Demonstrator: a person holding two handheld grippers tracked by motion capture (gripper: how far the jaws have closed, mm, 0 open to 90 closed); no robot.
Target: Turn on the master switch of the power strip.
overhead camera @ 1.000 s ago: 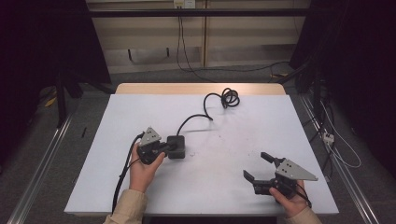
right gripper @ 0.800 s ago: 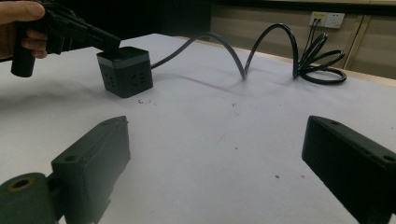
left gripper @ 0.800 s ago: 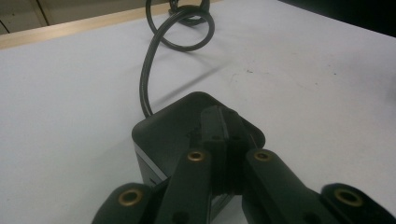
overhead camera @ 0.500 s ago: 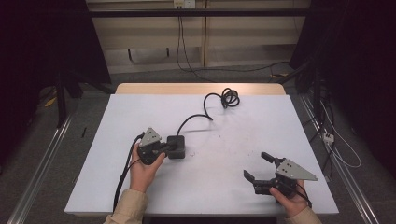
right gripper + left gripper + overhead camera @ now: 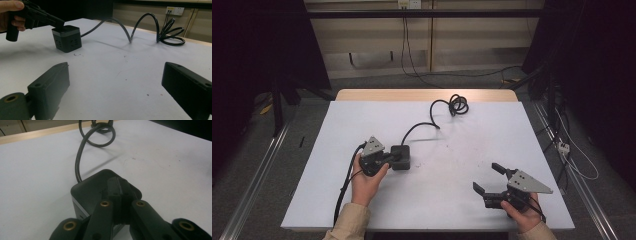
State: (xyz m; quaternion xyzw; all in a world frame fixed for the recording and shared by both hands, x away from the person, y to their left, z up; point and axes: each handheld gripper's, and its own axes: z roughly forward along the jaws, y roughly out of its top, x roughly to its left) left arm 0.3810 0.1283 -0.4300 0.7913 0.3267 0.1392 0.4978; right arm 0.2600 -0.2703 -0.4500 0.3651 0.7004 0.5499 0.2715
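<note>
Under the tips of the left gripper [image 5: 388, 157] sits a black cube power socket [image 5: 402, 157], jaws pressed together on its top face, gripping nothing that I can see. Its cable [image 5: 432, 120] runs away to a loose coil. Well to that gripper's right, the right gripper [image 5: 490, 179] hovers wide open, empty. Pushing sideways could likely tip or skid the cube, since closed tips merely rest on it.

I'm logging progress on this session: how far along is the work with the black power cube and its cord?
Early, by the look of it. Done: the left gripper has its jaws shut together, tips resting on top of the power cube. In hand: pressing or steadying that cube. Left: the cord lies loosely coiled at the table's far edge, and the right gripper waits open, holding nothing.
</note>
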